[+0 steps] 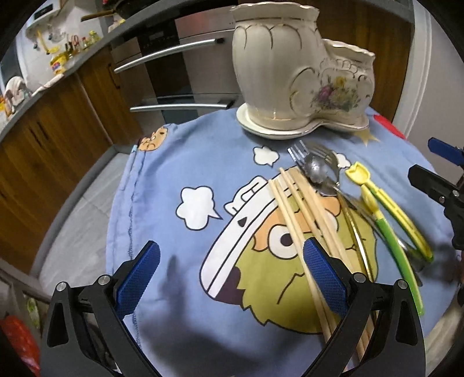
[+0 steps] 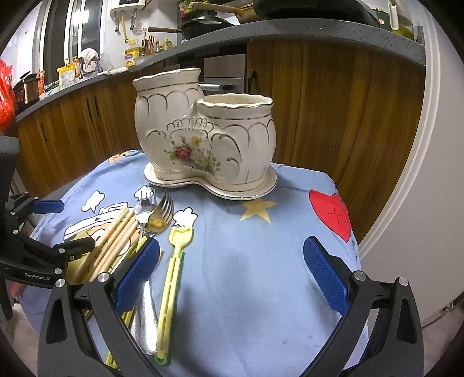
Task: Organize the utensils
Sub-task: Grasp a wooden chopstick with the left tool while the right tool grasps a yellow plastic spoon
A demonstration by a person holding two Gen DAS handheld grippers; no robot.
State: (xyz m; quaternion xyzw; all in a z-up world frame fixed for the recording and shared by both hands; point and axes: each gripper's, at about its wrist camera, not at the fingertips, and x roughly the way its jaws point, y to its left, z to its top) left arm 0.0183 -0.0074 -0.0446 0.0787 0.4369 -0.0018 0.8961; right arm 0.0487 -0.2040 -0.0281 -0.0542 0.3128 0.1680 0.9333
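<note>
right gripper wide apart over cloth | yellow utensil between | ceramic holder beyond

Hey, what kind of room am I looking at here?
Most likely a home kitchen. A grey countertop runs over wooden cabinets, with oil bottles and a pan on it. In front, a ceramic utensil holder stands on a cloth-covered table.

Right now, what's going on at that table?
Nothing is picked up yet. Both grippers, left and right, hover open above the cartoon cloth. The chopsticks, fork, spoon and yellow tongs lie in a pile before the two-pot ceramic holder, which shows no utensils.
</note>
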